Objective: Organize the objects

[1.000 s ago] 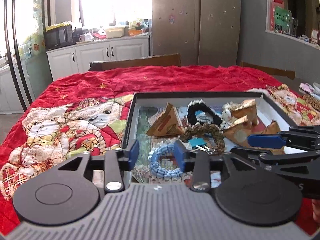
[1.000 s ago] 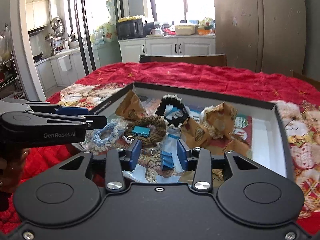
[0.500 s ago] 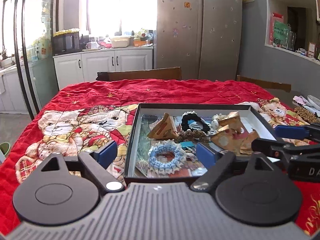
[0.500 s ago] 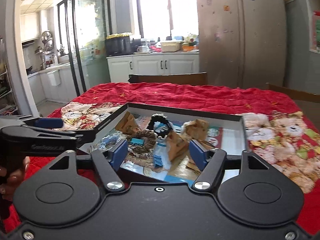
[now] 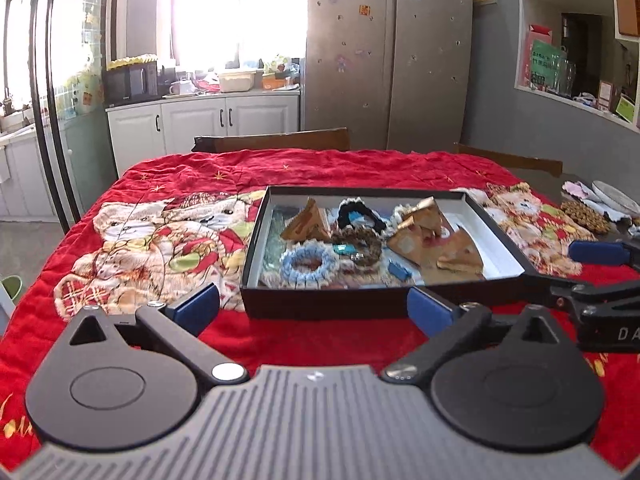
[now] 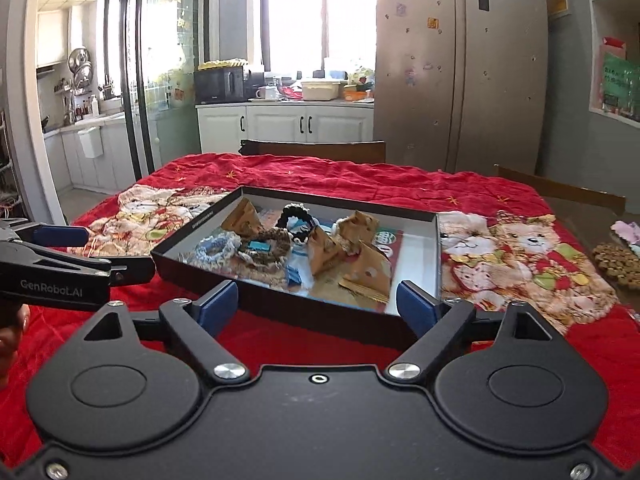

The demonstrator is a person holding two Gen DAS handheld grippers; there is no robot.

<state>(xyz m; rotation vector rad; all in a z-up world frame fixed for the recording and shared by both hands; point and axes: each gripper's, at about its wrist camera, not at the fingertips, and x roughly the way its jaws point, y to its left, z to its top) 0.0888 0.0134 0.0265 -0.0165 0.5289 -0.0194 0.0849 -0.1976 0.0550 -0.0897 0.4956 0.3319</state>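
Observation:
A black shallow box [image 5: 328,310] [image 6: 192,236] sits on the red bear-print cloth. In it lie a light-blue braided ring [image 5: 308,262] [image 6: 214,248], a brown braided ring [image 5: 360,240], a black scrunchie [image 5: 358,214] [image 6: 296,218], brown paper pyramids [image 5: 308,222] [image 6: 368,268] and small blue binder clips [image 5: 398,270] [image 6: 294,276]. My left gripper [image 5: 312,312] is open and empty, just short of the box's near wall. My right gripper [image 6: 316,308] is open and empty, also in front of the box. Each gripper shows at the edge of the other's view.
The red cloth [image 5: 180,184] covers the table. A brown beaded mat [image 6: 616,264] and a white plate [image 5: 612,196] lie at the table's right end. Wooden chair backs [image 5: 272,142] stand behind the table, with kitchen cabinets and a fridge beyond.
Both grippers have opened wide and pulled back and up out of the box. The light-blue ring and a blue clip that sat between the jaws now lie in the box.

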